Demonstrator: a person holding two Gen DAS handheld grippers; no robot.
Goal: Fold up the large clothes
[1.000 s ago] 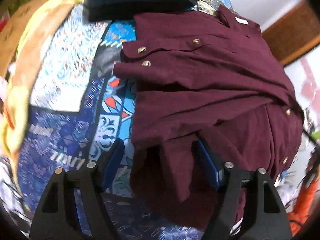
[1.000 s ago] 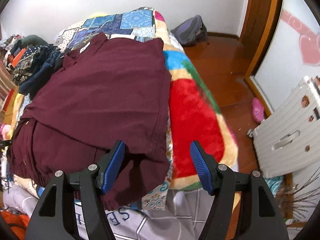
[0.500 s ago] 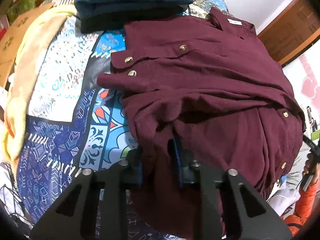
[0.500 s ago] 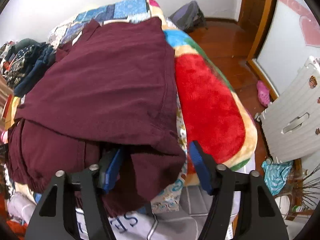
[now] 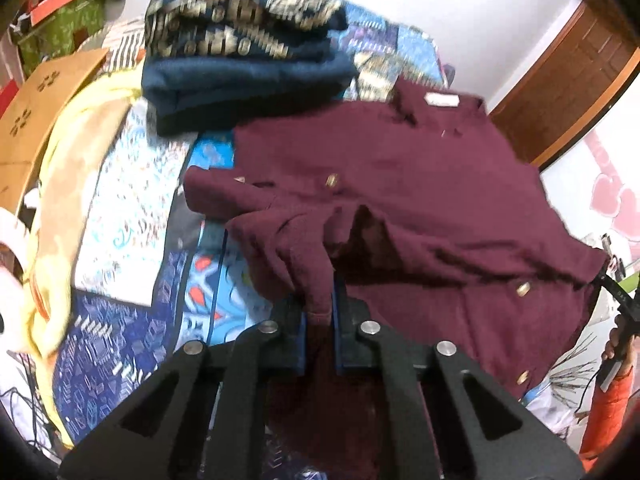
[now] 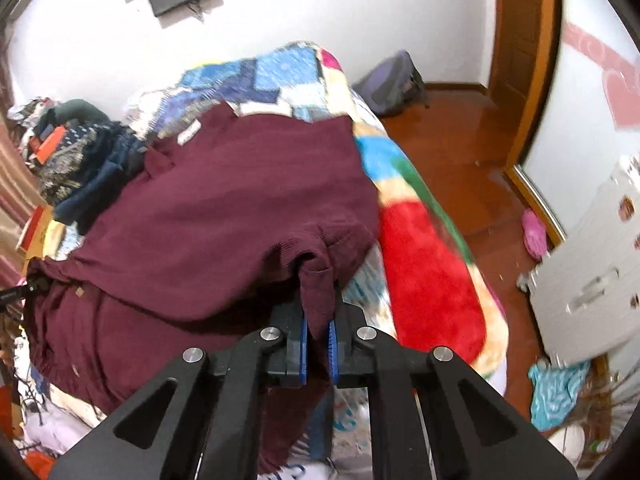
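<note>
The left gripper point(image 5: 320, 312) is clamping a bunched fold of the maroon shirt point(image 5: 400, 184) between its blue pads, jaws nearly together with only cloth between them. The right gripper point(image 6: 318, 320) is pinching another fold of the same maroon shirt point(image 6: 224, 208) in the same way, with the fabric peaking up into its jaws. The rest of the shirt is spreading away ahead of both grippers, lying on the patterned quilt point(image 5: 132, 208) covering the bed, its collar and white label point(image 5: 440, 100) at the far end. Beyond the left gripper, to its left, a stack of folded dark clothes point(image 5: 240, 60) is sitting on the bed. To the right of the right gripper, a red blanket point(image 6: 428, 272) is draping over the bed's edge.
</note>
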